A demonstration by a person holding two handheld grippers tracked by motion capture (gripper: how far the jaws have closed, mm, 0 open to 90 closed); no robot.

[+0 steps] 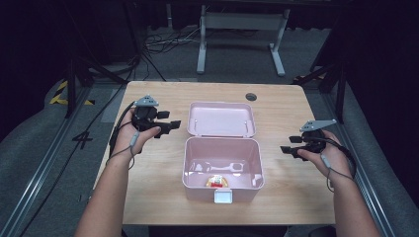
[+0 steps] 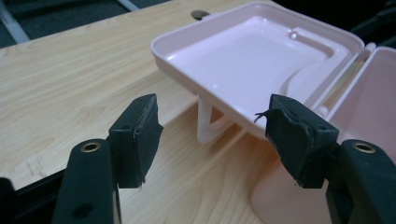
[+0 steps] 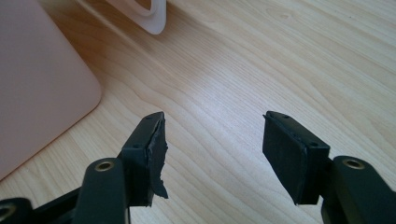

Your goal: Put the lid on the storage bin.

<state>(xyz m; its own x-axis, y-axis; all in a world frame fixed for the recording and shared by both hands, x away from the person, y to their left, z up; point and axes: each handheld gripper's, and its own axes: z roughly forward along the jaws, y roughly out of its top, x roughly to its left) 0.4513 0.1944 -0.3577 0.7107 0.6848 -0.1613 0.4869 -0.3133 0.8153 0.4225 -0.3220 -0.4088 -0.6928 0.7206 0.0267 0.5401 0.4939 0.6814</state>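
Note:
An open pink box (image 1: 197, 190) stands at the middle of the wooden table, its lid (image 1: 221, 118) laid back flat behind it. Inside lie a white bar-shaped piece (image 1: 222, 168) and a small red and yellow item (image 1: 217, 181). My left gripper (image 1: 170, 121) hovers just left of the lid, open, with nothing between its fingers. In the left gripper view the gripper (image 2: 212, 133) points at the lid (image 2: 252, 56) and its white loop (image 2: 204, 122). My right gripper (image 1: 289, 144) is off to the right of the box, open and empty. The right gripper (image 3: 212, 144) hangs over bare wood beside the box wall (image 3: 42, 84).
A round cable hole (image 1: 251, 96) sits near the table's far edge. Beyond the table stands a white desk frame (image 1: 242, 29), with cables on the floor. Bare tabletop (image 1: 148, 177) stretches on both sides of the box.

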